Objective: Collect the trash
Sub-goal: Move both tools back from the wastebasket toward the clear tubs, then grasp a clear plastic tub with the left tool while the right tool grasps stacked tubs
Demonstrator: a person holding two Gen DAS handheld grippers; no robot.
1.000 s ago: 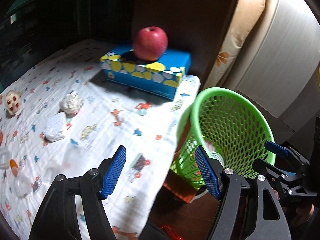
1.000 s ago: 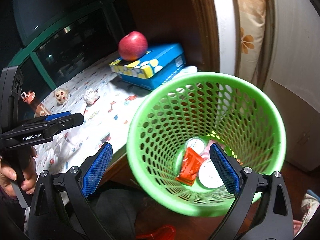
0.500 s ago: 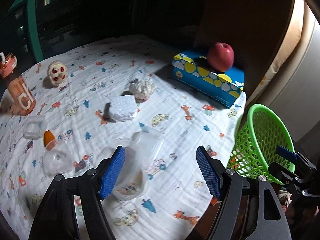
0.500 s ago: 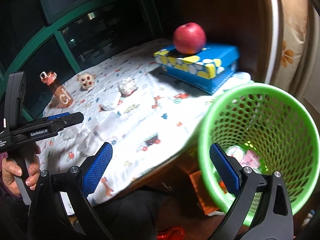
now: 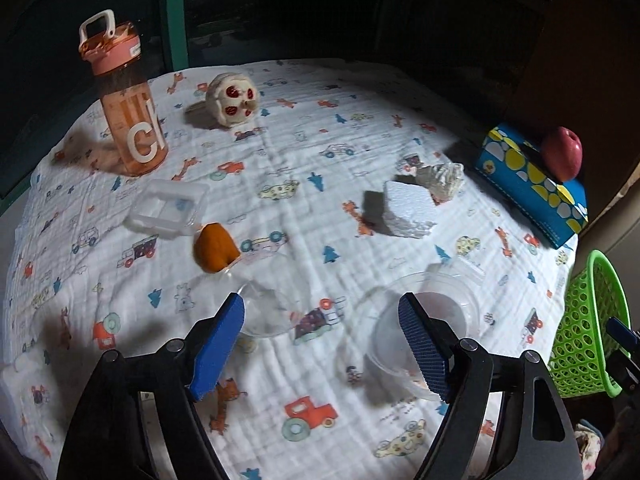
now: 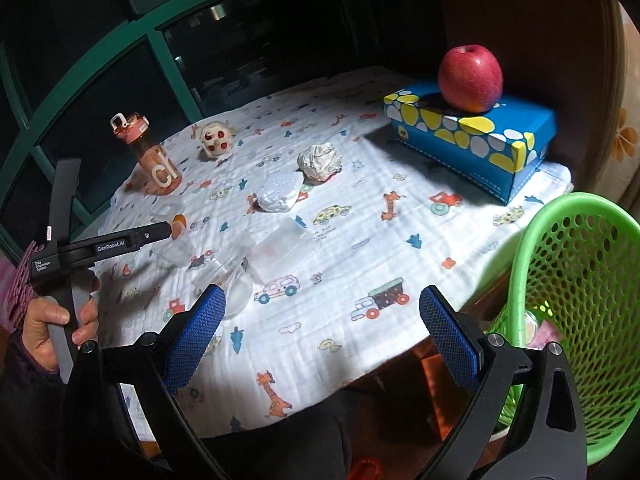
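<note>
- Left wrist view: your left gripper has jaws opening, nothing between the pads; it's above the printed cloth.
- Just past its right finger: clear plastic cup lying on the cloth. Past its left finger: a second clear cup with an orange cap beside it.
- Farther out: clear square lid, white foam chunk, crumpled paper ball touching the foam.
- Back of table: orange water bottle upright, skull toy.
- Right wrist view: your right gripper is wide apart and empty, over the table's near edge.
- Green mesh bin stands off the table's right edge, some trash inside.
- Apple sits on the blue tissue box, far right corner.
- Your left hand is wrapped around the left gripper's handle.
</note>
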